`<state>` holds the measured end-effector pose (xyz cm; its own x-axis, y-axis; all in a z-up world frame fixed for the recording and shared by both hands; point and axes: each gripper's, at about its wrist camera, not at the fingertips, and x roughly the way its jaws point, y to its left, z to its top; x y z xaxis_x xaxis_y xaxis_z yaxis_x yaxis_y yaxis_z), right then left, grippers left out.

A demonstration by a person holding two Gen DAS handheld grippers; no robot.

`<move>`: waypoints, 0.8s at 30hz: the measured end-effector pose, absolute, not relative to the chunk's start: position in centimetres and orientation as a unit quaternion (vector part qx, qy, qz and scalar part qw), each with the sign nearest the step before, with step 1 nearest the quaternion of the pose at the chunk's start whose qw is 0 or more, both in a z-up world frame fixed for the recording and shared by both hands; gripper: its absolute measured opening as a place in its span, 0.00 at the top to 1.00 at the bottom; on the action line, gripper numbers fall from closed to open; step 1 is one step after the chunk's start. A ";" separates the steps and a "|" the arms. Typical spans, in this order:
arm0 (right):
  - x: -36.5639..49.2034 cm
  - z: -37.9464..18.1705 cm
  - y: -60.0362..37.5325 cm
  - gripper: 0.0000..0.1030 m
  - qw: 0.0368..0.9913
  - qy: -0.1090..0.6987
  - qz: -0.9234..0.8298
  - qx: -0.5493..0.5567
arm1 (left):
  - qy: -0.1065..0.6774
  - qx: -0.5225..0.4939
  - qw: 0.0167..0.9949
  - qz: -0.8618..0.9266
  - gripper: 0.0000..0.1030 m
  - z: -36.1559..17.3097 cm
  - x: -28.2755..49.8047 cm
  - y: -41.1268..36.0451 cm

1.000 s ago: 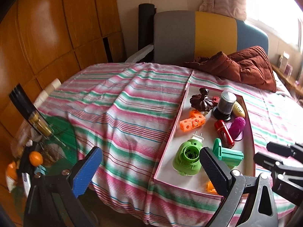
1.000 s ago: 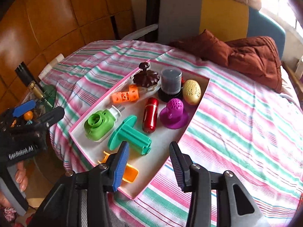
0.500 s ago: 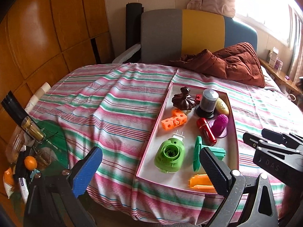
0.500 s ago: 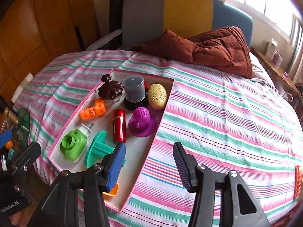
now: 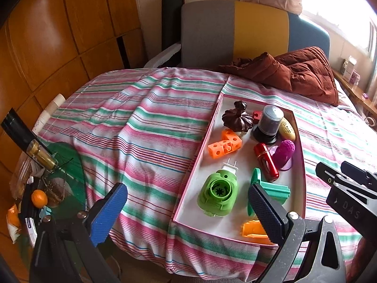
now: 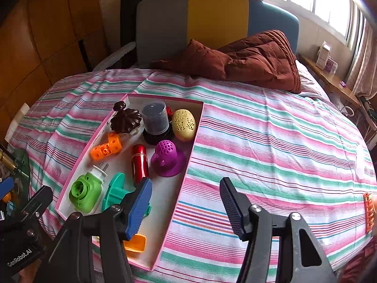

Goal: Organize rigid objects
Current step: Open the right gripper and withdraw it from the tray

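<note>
Pink tray [image 6: 183, 172] holding small plastic objects, both tongs open, right [image 6: 186, 202] just widened

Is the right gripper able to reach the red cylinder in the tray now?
Probably yes. The right gripper is open and empty, and the red cylinder lies exposed just ahead; the teal piece crowds only its near end.

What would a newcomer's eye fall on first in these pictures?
First, the shallow pink-rimmed white tray of bright plastic objects on the pink, green and white striped bedspread. Next, the crumpled rust-brown quilted blanket at the bed's far end, against the grey, yellow and blue headboard.
</note>
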<state>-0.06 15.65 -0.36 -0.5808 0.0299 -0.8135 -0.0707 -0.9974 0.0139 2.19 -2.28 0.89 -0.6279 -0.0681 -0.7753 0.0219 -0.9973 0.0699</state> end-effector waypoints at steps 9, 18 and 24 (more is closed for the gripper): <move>-0.3 -0.4 15.7 0.41 0.037 0.026 0.888 -0.458 | -0.031 0.437 0.009 -0.899 0.00 1.1 1.4 -1.3; -0.7 -0.6 16.2 0.41 0.047 0.029 0.885 -0.462 | -0.029 0.440 -0.003 -0.898 0.00 1.1 1.2 -0.6; -0.8 -0.7 16.4 0.41 0.049 0.032 0.884 -0.463 | -0.040 0.435 -0.002 -0.899 0.00 1.2 1.2 -0.2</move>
<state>-0.79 16.37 -0.75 -0.5661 0.0572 -0.8223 -0.1169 -0.9931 0.0114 1.24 -0.17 1.18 -0.6208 -0.0321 -0.7833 -0.0377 -0.9968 0.0707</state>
